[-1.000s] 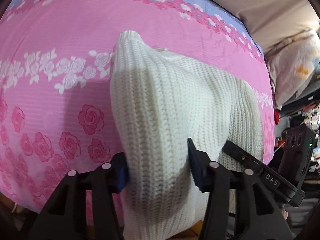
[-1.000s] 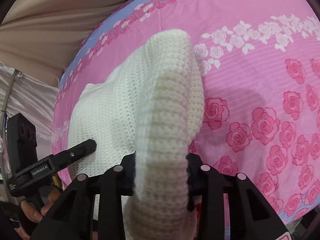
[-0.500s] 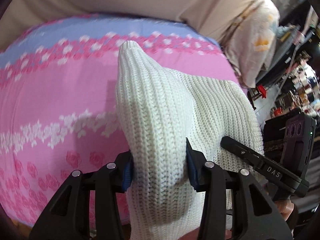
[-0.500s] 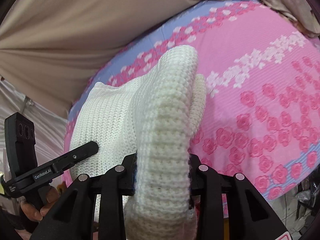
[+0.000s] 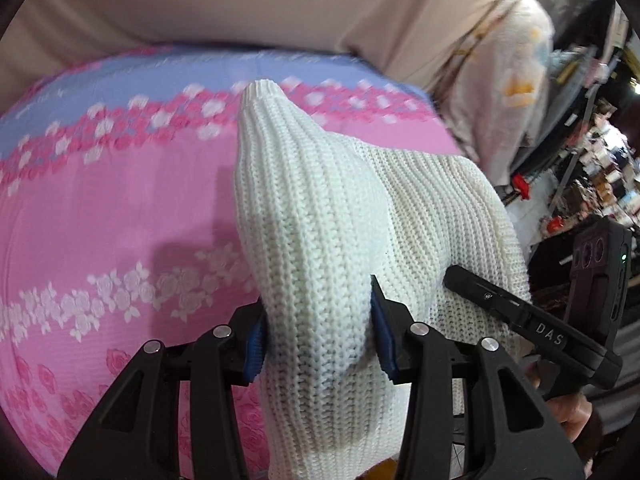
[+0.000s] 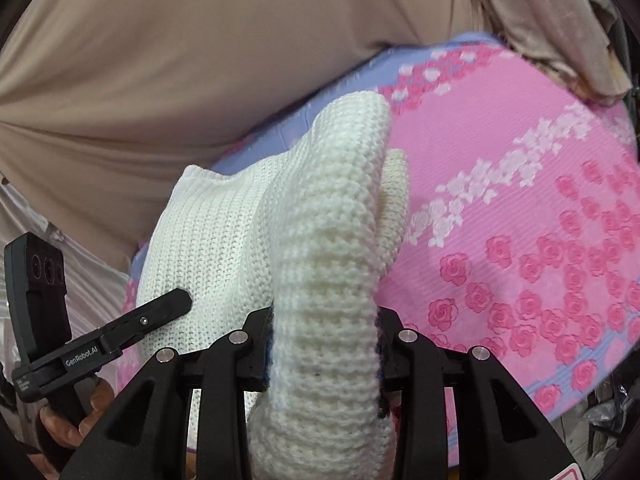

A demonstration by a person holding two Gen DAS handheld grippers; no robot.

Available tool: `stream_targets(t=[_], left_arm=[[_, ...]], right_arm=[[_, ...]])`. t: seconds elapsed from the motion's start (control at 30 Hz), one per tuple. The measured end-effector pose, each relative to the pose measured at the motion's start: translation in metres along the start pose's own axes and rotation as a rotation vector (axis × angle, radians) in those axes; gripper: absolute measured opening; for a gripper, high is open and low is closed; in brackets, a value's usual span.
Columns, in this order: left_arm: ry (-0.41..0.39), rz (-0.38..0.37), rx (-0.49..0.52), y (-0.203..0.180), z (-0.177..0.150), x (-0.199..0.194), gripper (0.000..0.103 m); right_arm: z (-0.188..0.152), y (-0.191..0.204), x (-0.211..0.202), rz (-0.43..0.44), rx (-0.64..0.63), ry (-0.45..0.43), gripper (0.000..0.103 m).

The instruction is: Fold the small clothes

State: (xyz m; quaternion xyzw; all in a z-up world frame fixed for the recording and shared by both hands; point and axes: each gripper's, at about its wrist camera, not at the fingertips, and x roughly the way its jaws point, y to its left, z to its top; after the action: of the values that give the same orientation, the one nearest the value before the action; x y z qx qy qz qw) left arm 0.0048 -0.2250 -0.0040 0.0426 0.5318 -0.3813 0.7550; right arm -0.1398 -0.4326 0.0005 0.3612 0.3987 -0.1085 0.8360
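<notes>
A cream knitted sweater (image 5: pixel 320 216) is held up above a pink floral bedsheet (image 5: pixel 104 216). My left gripper (image 5: pixel 318 332) is shut on one bunched part of the sweater. My right gripper (image 6: pixel 324 344) is shut on another bunched part of the sweater (image 6: pixel 328 216). The knit stretches between the two grippers and hangs below them. The right gripper also shows at the right of the left wrist view (image 5: pixel 520 320), and the left gripper shows at the left of the right wrist view (image 6: pixel 120 332). The fingertips are hidden by the knit.
The bed's pink sheet (image 6: pixel 520 208) has a blue band at its far edge (image 5: pixel 120 76). A beige curtain or wall (image 6: pixel 180 60) rises behind the bed. A pale patterned bundle (image 5: pixel 512 80) and cluttered shelves (image 5: pixel 592 160) stand at the right.
Both grippers have risen and tilted up with the sweater; the bed has dropped lower in view and the beige backdrop now fills the top. The left jaws have closed tighter on the knit.
</notes>
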Motion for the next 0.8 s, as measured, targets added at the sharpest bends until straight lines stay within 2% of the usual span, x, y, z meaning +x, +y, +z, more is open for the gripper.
stream_targets(t=[0.13,0.17,0.2,0.23,0.27,0.37,0.43,0.47,0.57,0.63,0.7,0.77,0.8], left_arm=[[0.062,0.048,-0.124,0.044,-0.026,0.057,0.045],[0.082,0.067,-0.153,0.053,-0.033,0.067,0.047],[0.065,0.055,-0.191,0.064,-0.041,0.068,0.051],[0.038,0.035,-0.211,0.069,-0.046,0.063,0.054],[0.024,0.042,-0.213,0.070,-0.048,0.059,0.055],[-0.002,0.092,-0.173,0.067,-0.050,0.051,0.059],[0.000,0.091,-0.183,0.067,-0.050,0.050,0.058],[0.000,0.091,-0.191,0.067,-0.049,0.049,0.058],[-0.009,0.098,-0.213,0.069,-0.049,0.047,0.059],[-0.024,0.119,-0.217,0.068,-0.050,0.045,0.068],[-0.035,0.158,-0.220,0.073,-0.052,0.045,0.075],[-0.013,0.180,-0.210,0.079,-0.055,0.053,0.077],[-0.004,0.181,-0.208,0.081,-0.057,0.056,0.081]], right_arm=[[-0.012,-0.019,0.071,-0.031,-0.022,0.126,0.035],[-0.016,-0.024,0.083,-0.057,-0.020,0.156,0.036],[-0.021,-0.031,0.093,-0.108,-0.011,0.184,0.038],[-0.024,-0.037,0.094,-0.112,0.003,0.185,0.040],[-0.028,-0.041,0.087,-0.079,0.030,0.170,0.043],[-0.032,-0.045,0.064,-0.045,0.057,0.127,0.044],[-0.029,-0.043,0.058,-0.038,0.045,0.118,0.034],[-0.025,-0.039,0.058,-0.025,0.025,0.120,0.019],[-0.007,-0.011,0.048,0.032,-0.071,0.094,0.016],[0.009,0.011,0.028,0.086,-0.124,0.023,0.016],[0.017,0.017,0.021,0.106,-0.154,-0.003,0.016],[0.011,0.000,0.038,0.023,-0.165,0.038,0.016],[0.002,-0.017,0.061,-0.051,-0.173,0.106,0.017]])
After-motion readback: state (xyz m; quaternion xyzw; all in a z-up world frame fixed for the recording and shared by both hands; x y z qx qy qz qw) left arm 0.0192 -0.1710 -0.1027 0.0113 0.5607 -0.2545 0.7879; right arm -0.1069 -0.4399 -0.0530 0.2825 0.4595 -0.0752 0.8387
